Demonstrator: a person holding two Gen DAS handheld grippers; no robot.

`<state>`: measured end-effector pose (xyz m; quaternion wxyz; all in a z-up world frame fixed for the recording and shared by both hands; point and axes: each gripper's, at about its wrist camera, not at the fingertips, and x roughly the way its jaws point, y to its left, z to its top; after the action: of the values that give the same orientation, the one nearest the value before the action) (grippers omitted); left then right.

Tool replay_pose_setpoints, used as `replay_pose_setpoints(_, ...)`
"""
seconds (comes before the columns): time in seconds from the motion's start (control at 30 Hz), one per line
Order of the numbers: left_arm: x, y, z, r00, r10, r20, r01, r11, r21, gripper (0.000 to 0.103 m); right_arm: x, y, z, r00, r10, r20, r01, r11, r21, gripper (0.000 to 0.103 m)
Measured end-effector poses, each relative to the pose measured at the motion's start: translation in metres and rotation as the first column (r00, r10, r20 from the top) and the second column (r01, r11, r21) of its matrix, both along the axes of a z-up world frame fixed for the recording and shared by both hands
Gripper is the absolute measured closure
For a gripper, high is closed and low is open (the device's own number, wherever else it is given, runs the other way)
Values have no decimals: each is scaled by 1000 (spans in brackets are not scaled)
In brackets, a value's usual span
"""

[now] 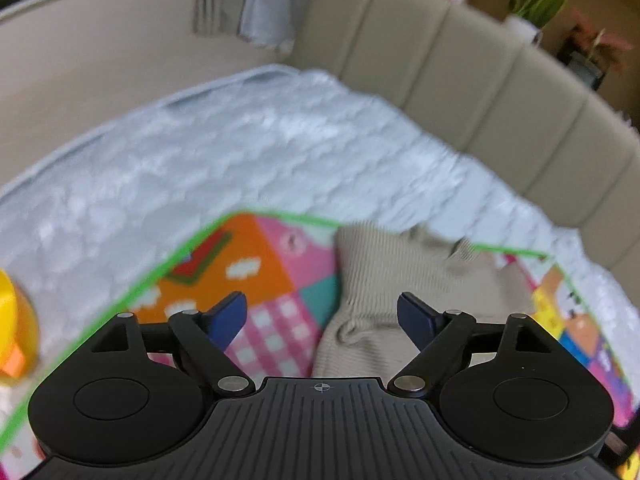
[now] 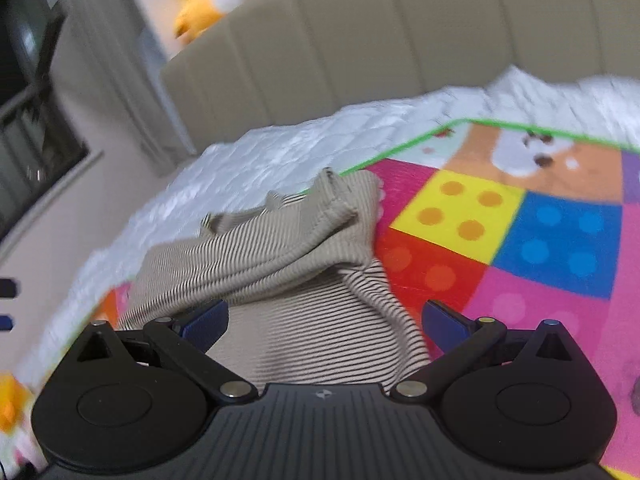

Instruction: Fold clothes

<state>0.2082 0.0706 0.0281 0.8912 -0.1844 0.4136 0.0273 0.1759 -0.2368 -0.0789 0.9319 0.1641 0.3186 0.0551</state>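
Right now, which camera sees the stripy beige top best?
The right wrist view: the beige top fills its middle, with clear stripes and a folded edge. The left wrist view shows it blurrier and smaller.

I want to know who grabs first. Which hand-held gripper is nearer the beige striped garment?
Right. The right hand-held gripper is open with the beige striped garment filling the gap between its fingers. The left hand-held gripper is open at the garment's edge, half over the colourful mat.

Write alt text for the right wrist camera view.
The open right gripper hovers over a crumpled beige ribbed knit garment, jaws spread wide and holding nothing. The garment lies on a colourful patchwork play mat over a white quilted bedspread.
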Motion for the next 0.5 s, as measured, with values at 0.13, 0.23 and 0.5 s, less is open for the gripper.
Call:
replay_pose_setpoints(0.13,16,-9,-37,1000,-1,-22,1,1000,4,13,-3,8,1,1000,18,21,-17,999,-51,6)
replay_pose_setpoints(0.23,38,-28,-59,1000,-8,21,7,1000,17,9,0,3,-2,1000,-6,0,6,999,-51,11)
replay_pose_setpoints(0.5,52,-31,-77,979,-145,144,134,988,82,5,33,-6,9,997,-64,38,68,992,-104,49)
